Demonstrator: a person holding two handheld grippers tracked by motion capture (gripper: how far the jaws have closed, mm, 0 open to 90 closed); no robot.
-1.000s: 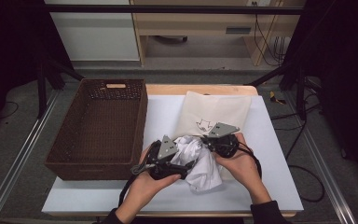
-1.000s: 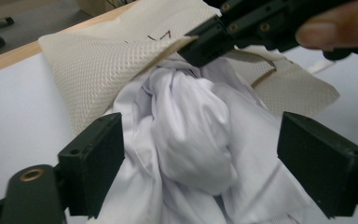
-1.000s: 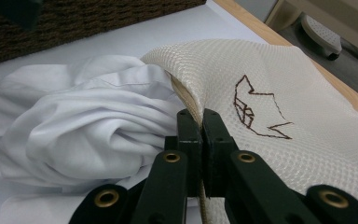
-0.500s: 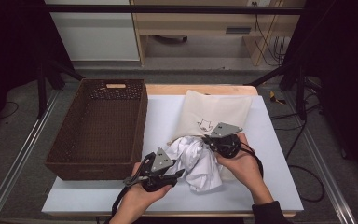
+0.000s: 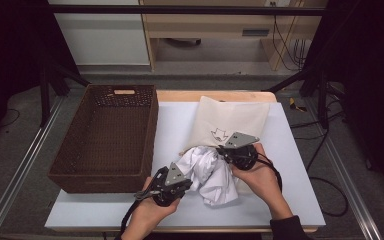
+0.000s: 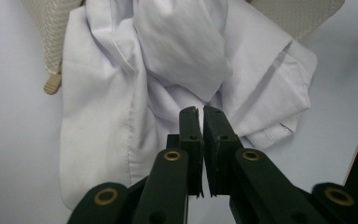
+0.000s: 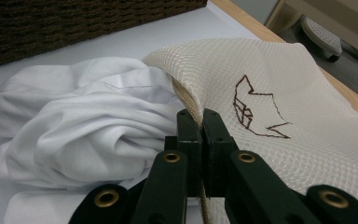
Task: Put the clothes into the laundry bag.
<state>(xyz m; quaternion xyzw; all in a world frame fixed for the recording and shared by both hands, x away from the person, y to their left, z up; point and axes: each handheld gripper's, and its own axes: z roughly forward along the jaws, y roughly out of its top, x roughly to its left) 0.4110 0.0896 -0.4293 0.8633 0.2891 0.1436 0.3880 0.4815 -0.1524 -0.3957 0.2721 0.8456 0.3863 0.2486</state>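
Observation:
A crumpled white garment (image 5: 210, 172) spills out of the mouth of a cream mesh bag (image 5: 230, 120) that lies flat on the white table. My right gripper (image 5: 226, 150) is at the bag's mouth. In the right gripper view, my right gripper (image 7: 199, 116) is shut on the bag's (image 7: 270, 93) rim, with the garment (image 7: 74, 126) just to its left. My left gripper (image 5: 182, 181) sits at the garment's front-left side. In the left gripper view, my left gripper (image 6: 201, 112) has its jaws shut with nothing between them, hovering over the garment (image 6: 121, 93).
A dark wicker basket (image 5: 150, 135) stands on the left of the table, beside the left hand. Bare table top (image 5: 290, 165) lies right of the bag. A wooden strip edges the table's far side. Cables trail on the floor at right.
My left gripper drew back from the garment toward the front-left, mostly in the first half second. My right gripper held its place at the bag's mouth.

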